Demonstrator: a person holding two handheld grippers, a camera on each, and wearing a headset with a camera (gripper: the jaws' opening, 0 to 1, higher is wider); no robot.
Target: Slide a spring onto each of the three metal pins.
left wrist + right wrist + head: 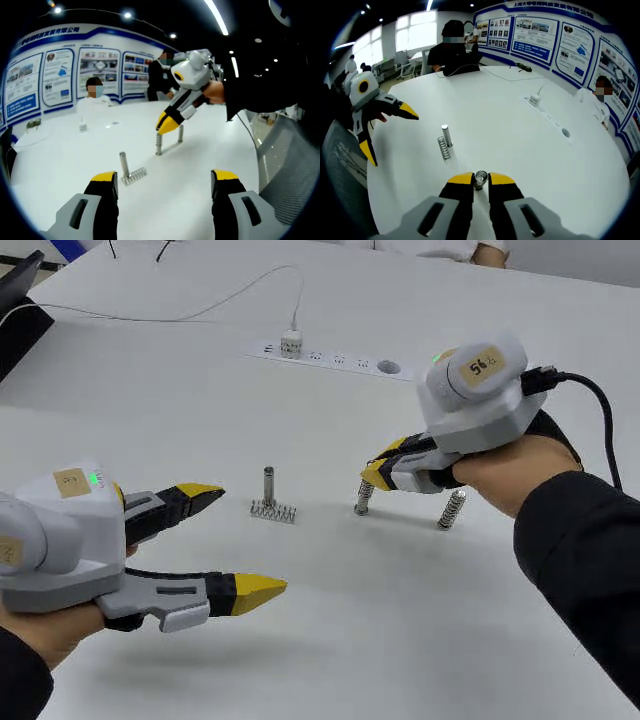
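Middle spring [364, 497] is pinched by my right gripper [480, 180], so I should push it straight down, while my left gripper [250, 538] hovers spread near the loose spring [273, 510] beside the bare pin [268, 483] at left.

Smooth matt white table [350, 640], dull grey metal pin [268, 483], bright metal wire spring [273, 511]

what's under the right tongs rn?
An upright spring standing on the table, its top held between the tips of the right tongs. Any pin inside it is covered by the coils.
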